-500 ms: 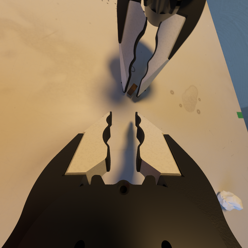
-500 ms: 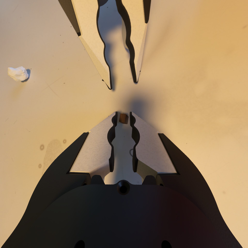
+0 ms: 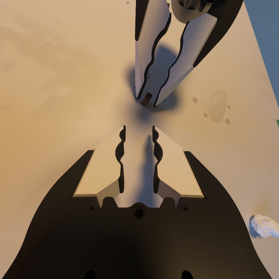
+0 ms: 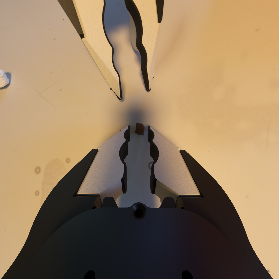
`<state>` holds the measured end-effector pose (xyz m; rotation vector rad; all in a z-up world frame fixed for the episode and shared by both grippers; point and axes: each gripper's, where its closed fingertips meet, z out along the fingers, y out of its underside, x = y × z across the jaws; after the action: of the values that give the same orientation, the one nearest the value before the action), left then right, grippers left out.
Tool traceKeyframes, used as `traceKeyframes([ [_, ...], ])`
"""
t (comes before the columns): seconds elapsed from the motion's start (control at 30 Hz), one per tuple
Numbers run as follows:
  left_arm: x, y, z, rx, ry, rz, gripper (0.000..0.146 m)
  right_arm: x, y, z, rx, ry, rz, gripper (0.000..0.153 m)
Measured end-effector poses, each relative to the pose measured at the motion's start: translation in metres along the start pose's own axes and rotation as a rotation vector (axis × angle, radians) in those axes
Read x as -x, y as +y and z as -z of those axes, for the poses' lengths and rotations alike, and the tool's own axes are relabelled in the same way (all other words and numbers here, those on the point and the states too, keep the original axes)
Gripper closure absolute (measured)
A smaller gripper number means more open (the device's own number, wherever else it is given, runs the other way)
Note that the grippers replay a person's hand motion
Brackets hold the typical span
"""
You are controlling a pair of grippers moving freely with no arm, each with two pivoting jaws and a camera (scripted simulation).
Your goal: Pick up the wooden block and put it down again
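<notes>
1. I have the right tongs (image 4: 138, 127) parted, tips low over the counter (image 4: 211, 105), with the wooden block (image 4: 139, 128) lying loose between them. It touches neither finger in my own wrist view, so they grasp nothing.
2. From the left wrist view the block (image 3: 146, 99) sits nearer one fingertip of the right tongs (image 3: 146, 101), possibly just touching it; shadow there leaves me unsure.
3. I judge the tips straddle the block so that closing would pinch its two side faces, or else they have just let it go. I cannot say which.
4. The left tongs (image 3: 138, 128) are released and empty, held a little back from the block and facing it, clear of the working pair.
5. Count: one wooden block, two tongs, one crumpled white paper ball (image 3: 264, 228) well off to the side, one pale stain (image 3: 217, 105) ringed by small circles.
</notes>
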<state>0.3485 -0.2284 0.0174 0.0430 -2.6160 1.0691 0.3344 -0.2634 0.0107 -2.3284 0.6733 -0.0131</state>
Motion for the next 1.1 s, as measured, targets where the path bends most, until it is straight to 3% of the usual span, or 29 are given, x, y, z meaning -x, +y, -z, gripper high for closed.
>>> traceKeyframes([
  [0.1,-0.001,0.002,0.001,0.010,-0.007,-0.027,0.111,-0.001,0.000,0.003,0.005,0.048,0.008,0.121],
  [0.47,-0.005,0.007,0.003,0.032,-0.011,-0.072,0.111,0.000,0.000,0.000,0.014,0.174,0.024,0.119],
  [0.53,-0.005,0.008,0.003,0.031,-0.013,-0.076,0.111,-0.001,0.001,0.000,0.010,0.186,0.029,0.123],
  [0.63,-0.005,0.009,0.004,0.031,-0.011,-0.081,0.111,-0.001,0.001,0.001,-0.001,0.192,0.042,0.145],
  [1.1,-0.005,0.007,0.004,0.023,0.022,-0.011,0.111,0.007,-0.009,-0.003,-0.103,0.122,0.065,0.145],
])
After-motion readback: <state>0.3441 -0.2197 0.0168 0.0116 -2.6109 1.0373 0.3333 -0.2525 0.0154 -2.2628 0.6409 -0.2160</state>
